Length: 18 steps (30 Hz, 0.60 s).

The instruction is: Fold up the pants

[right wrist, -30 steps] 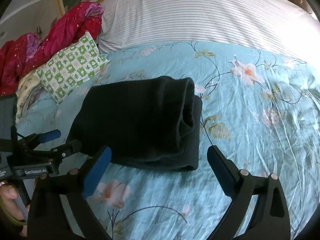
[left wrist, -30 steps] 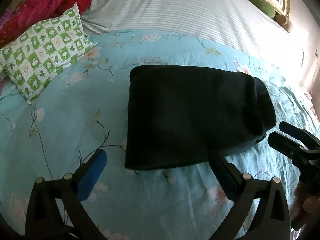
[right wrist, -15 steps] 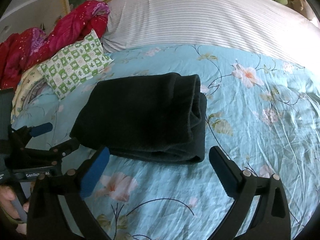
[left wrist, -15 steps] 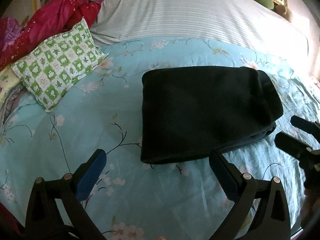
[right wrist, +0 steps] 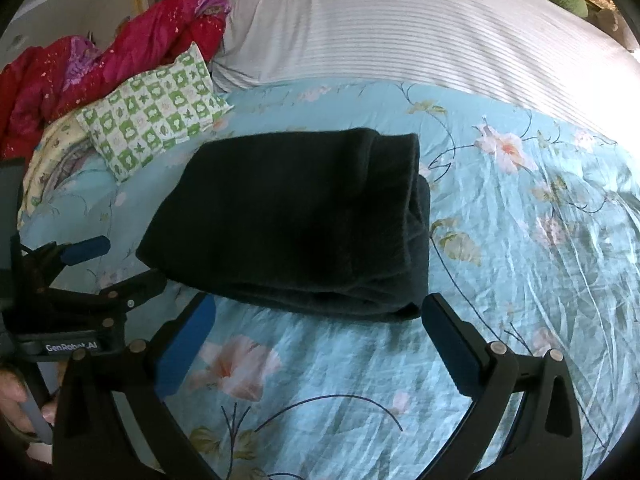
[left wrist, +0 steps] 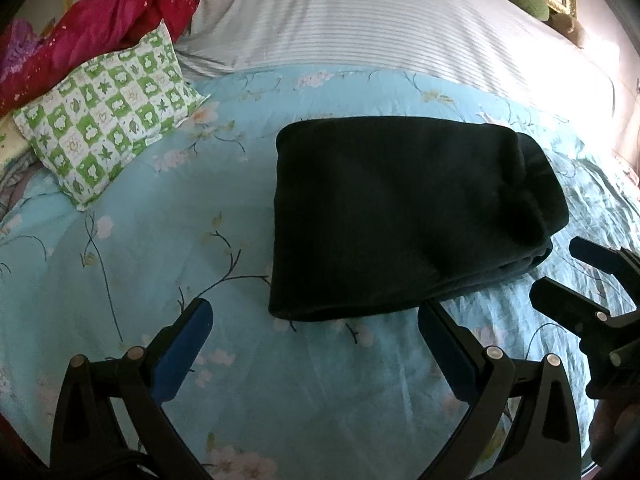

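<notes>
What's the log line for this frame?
pants: folded, flat on bedspread | left gripper: open, clear of pants | right gripper: open, clear of pants | nothing held

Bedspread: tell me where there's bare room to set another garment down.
Bare bedspread right of the folded pants, and a patch between pants and green checked pillow. Crowded at far left: pillow and red clothes.
</notes>
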Motion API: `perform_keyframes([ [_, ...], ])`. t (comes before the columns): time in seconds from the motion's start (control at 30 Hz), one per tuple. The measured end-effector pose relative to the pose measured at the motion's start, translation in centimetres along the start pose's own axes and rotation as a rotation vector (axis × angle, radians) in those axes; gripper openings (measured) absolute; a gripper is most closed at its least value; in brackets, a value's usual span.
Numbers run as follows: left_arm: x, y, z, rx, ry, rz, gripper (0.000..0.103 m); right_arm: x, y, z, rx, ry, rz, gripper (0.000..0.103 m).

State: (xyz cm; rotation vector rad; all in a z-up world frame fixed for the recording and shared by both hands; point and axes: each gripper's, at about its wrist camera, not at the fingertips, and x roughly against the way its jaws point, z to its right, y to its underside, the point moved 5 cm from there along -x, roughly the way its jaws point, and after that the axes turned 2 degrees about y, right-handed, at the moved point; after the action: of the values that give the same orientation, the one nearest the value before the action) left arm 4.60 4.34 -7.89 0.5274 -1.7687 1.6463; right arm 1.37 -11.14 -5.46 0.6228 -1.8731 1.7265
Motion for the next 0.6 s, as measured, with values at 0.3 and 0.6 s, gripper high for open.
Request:
perform_keyframes([
  [0.3, -0.46, 0.13, 0.0, -0.003, 0.017, 0.005, 0.103, -0.28, 0.06, 0.24, -0.012, 0.004, 0.015, 0.103],
  [0.6, -0.46, 0.02, -0.1, -0.003, 0.006, 0.016, 0.103, -0.16, 0.06, 0.22, -0.003, 0.004, 0.027, 0.103],
])
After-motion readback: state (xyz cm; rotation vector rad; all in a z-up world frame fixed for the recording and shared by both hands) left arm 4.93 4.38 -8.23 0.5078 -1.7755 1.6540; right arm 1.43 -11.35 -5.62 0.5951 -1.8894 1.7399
